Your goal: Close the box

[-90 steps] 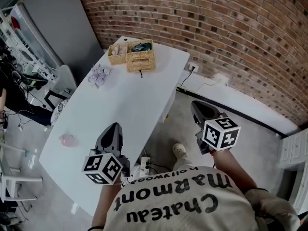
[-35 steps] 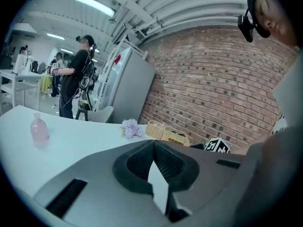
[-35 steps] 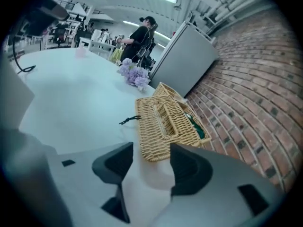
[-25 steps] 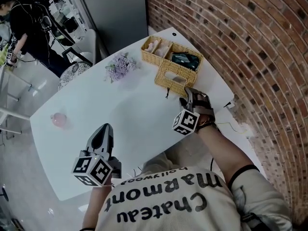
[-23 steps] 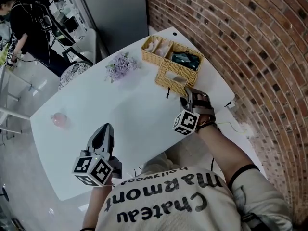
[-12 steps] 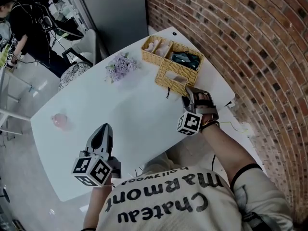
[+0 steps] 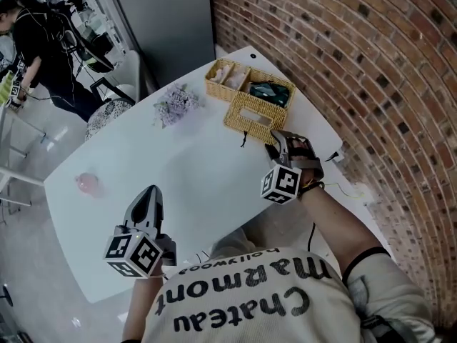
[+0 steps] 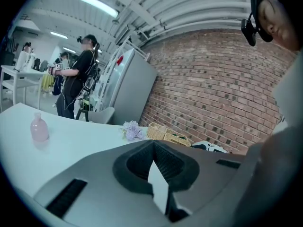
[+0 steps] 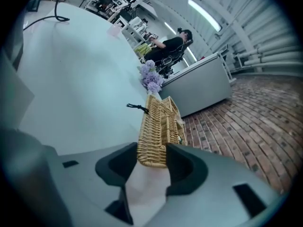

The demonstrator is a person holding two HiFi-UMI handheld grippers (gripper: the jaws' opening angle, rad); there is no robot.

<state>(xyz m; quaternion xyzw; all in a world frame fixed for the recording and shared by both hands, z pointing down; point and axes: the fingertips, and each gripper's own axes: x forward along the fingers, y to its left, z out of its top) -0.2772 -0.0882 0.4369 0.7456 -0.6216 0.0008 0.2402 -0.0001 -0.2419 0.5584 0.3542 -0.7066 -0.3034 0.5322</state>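
Now right gripper (image 9: pixel 150 159), jaws lately closing, clamped on wicker lid (image 9: pixel 156 126), higher than before; left gripper (image 8: pixel 154 146) pinched together, empty.

Rough woven wicker box (image 7: pixel 218 93) and lid (image 9: pixel 158 126); smooth glossy white table (image 7: pixel 178 170); rough matt brick wall (image 7: pixel 343 63)

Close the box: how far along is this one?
Done: the right claw is at the open lid, whose near edge stands between its jaws. In hand: the jaws have just been closing and now pinch that edge. Left: swing the lid over the box, which stands uncovered. The left claw is shut, holding nothing.
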